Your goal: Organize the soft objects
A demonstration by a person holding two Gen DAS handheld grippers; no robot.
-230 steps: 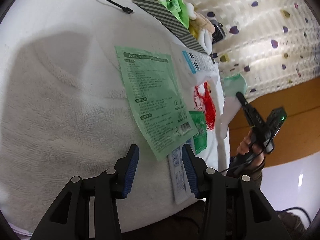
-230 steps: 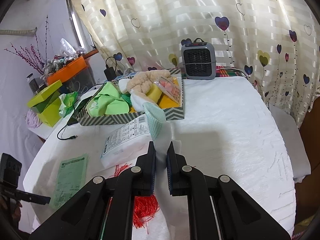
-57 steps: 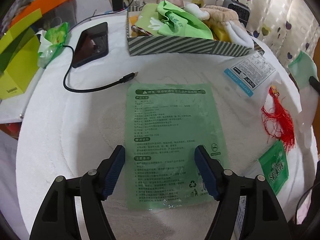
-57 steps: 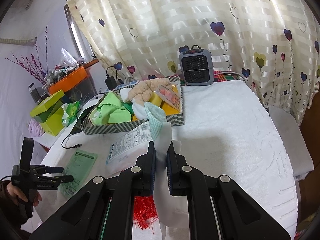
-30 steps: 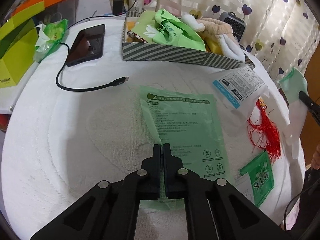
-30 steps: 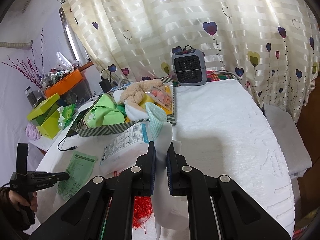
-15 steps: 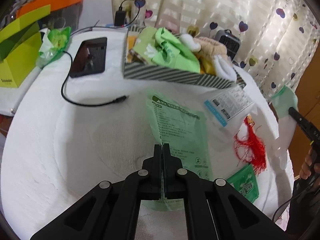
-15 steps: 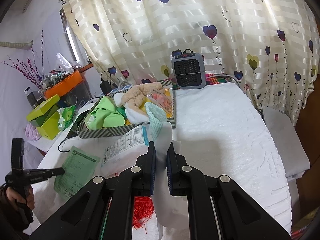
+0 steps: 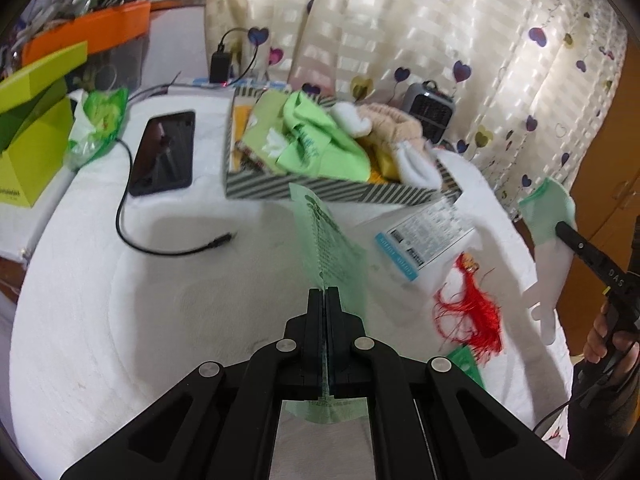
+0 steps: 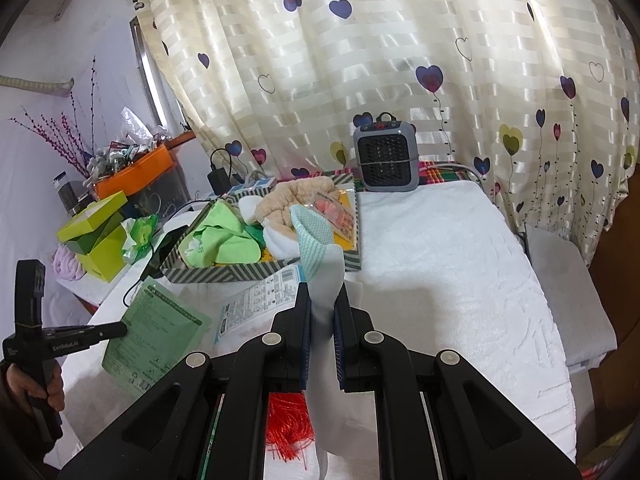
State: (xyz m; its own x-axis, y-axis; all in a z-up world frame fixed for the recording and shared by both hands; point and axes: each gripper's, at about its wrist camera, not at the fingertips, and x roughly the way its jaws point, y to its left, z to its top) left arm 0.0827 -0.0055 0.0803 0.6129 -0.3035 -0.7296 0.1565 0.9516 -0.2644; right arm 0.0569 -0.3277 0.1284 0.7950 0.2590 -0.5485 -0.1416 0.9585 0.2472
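Note:
My left gripper (image 9: 324, 291) is shut on a thin green plastic packet (image 9: 328, 240) and holds it edge-on above the white towel-covered table (image 9: 120, 300); the packet also shows in the right wrist view (image 10: 154, 332). My right gripper (image 10: 322, 300) is shut on a white sock with a mint-green cuff (image 10: 316, 248), held in the air at the table's right side; it also shows in the left wrist view (image 9: 548, 216). A striped box (image 9: 340, 192) full of soft things stands at the back of the table.
A white labelled packet (image 9: 424, 232), a red tassel (image 9: 476, 316) and a small green packet (image 9: 464, 364) lie on the right. A black phone (image 9: 164, 152) with a cable (image 9: 160, 248) lies left. A grey heater (image 10: 386, 158) stands by the curtain. Yellow-green boxes (image 9: 28, 136) stand far left.
My left gripper closed on the green packet and lifted it off the table toward the striped box. My right gripper keeps holding the sock, nearly still.

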